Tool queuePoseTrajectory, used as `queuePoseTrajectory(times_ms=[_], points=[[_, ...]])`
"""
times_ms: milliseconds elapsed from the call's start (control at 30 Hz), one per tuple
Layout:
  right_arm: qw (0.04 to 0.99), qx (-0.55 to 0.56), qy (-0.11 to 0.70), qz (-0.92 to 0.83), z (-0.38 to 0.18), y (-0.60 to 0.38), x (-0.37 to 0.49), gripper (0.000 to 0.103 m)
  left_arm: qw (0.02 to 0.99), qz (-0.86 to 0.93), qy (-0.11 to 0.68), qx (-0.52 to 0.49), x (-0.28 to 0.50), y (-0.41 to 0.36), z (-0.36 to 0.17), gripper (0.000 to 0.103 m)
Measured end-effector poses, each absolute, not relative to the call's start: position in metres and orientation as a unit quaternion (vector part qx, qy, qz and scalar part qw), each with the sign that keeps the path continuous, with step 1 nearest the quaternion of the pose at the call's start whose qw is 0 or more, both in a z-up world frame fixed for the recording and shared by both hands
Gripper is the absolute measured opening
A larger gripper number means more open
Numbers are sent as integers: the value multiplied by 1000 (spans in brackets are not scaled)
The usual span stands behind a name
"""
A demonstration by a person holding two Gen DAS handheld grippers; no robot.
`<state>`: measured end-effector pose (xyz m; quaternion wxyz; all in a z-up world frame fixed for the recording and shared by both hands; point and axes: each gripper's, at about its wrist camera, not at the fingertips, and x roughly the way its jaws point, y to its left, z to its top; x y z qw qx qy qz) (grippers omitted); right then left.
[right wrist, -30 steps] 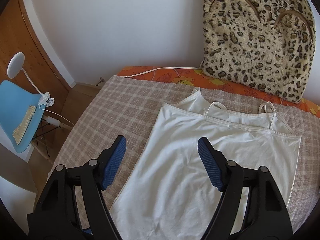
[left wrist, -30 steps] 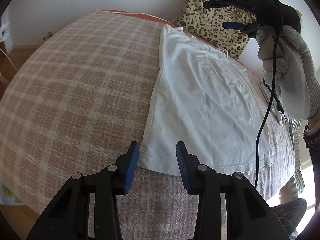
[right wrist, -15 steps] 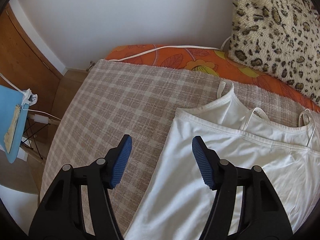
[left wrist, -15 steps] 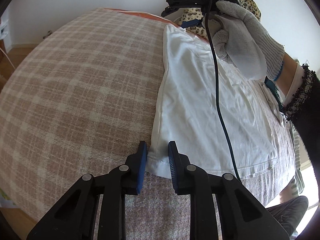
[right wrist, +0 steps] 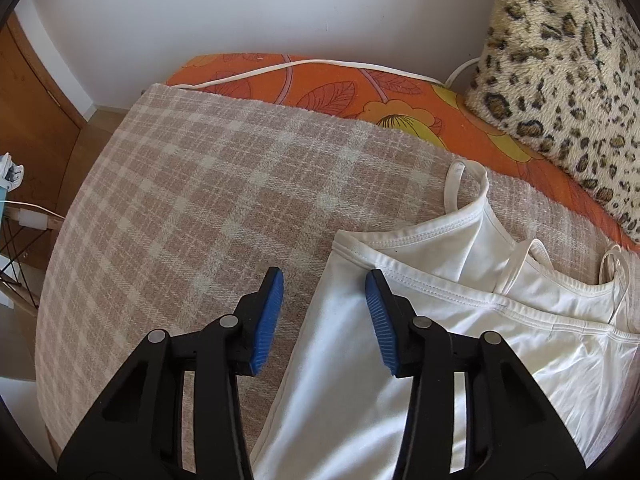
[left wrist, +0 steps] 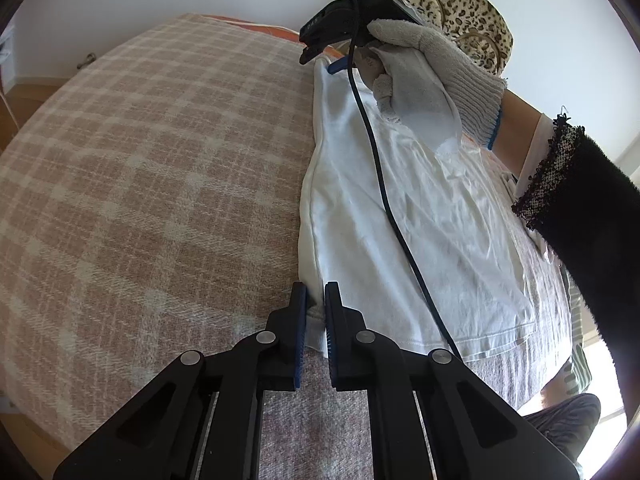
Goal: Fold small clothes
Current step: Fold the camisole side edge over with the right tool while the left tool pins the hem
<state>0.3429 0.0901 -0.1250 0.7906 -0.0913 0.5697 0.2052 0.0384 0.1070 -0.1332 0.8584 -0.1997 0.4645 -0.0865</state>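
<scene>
A white strappy top (left wrist: 400, 216) lies flat on a pink checked blanket (left wrist: 160, 168). My left gripper (left wrist: 315, 300) is shut on the top's lower left hem corner, with cloth bunched between the blue pads. My right gripper (right wrist: 324, 284) is open and straddles the top's side edge just below its upper left corner (right wrist: 348, 246), close above the cloth. In the left wrist view the right gripper (left wrist: 324, 56) is at the far end of the top, held by a gloved hand (left wrist: 424, 76). The thin straps (right wrist: 464, 184) lie spread beyond that corner.
A leopard-print cushion (right wrist: 560, 60) leans on the wall at the back right. An orange flowered sheet (right wrist: 360, 92) with a white cable (right wrist: 304, 66) runs behind the blanket. A black cable (left wrist: 384, 184) hangs across the top. Wooden floor (right wrist: 24, 120) lies left.
My left gripper closed on the hem corner. My right gripper came down and forward to the top's upper left corner, and its jaws narrowed a little.
</scene>
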Motion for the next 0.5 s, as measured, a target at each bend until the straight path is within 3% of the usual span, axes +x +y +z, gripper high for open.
queuePoseTrajectory(times_ms=[133, 200, 500], points=[[794, -93, 569, 193, -124, 83, 347, 16, 866, -99, 449, -195, 35, 102, -124, 7], [793, -83, 571, 196, -121, 76, 350, 10, 870, -107, 442, -191, 34, 98, -120, 7], [805, -80, 553, 202, -89, 48, 346, 6, 871, -142, 432, -185, 38, 78, -107, 7]])
